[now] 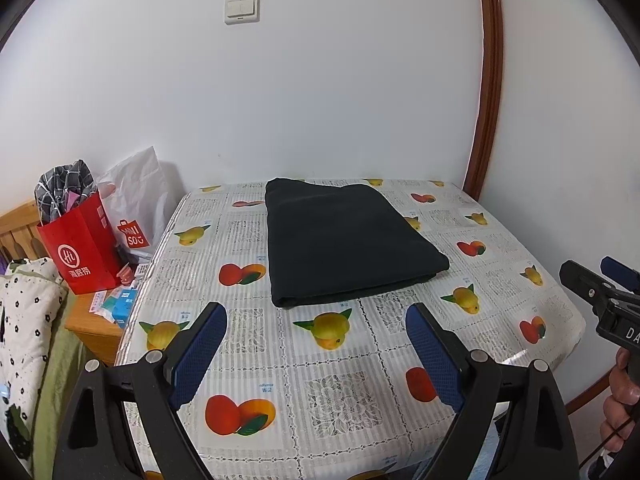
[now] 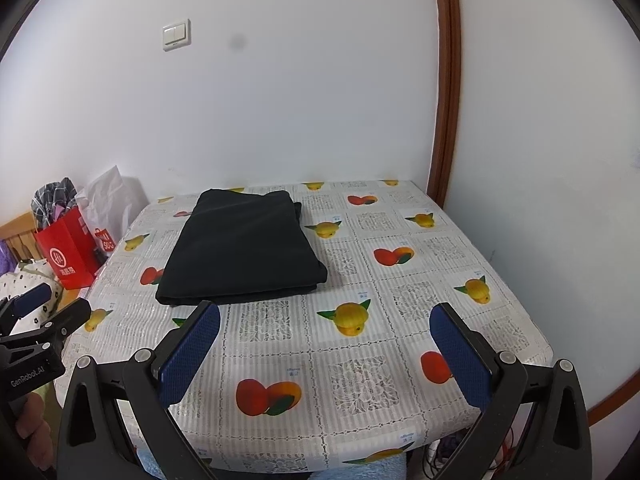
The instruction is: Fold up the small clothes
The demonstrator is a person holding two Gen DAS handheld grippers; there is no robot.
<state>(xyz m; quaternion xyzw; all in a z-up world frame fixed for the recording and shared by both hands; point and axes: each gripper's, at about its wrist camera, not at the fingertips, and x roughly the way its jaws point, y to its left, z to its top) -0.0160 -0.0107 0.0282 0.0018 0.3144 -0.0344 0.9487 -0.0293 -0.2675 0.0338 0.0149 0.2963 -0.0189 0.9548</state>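
Against a white wall (image 1: 320, 92), at the corner beside a brown wooden door frame (image 1: 490, 80): table (image 1: 400, 432) under a glossy fruit-print cloth, bare but for one item. Toward the far left half of that table, black garment (image 1: 344, 240), folded into a thick flat rectangle, lying clear of both tools; seen from the right wrist view as the same neat stack (image 2: 240, 248) near the far left edge.

Left of the table, on a lower wooden cabinet (image 1: 94, 326): red paper bag (image 1: 82, 248) standing upright, stuffed with grey checked cloth (image 1: 64, 188) and a bit of pink fabric poking above its rim. Behind and beside it, white plastic bag (image 1: 136, 196) with a red logo, contents not discernible. At the foot of the red bag, small blue and white boxes (image 1: 120, 304), loose on the cabinet top. Further left, floral-print bedding (image 1: 24, 312).

Over the near edge of the table: left gripper (image 1: 316, 356), jaws wide apart, nothing between the blue pads, only tablecloth below. Right gripper (image 2: 326, 358), jaws likewise spread wide, empty, hovering above the near right part of the cloth. Each tool visible at the margin of the other's view, with fingers of a hand (image 1: 618, 412) wrapped round the handle.

High on the wall, smallest of all: white double light switch (image 1: 241, 9).
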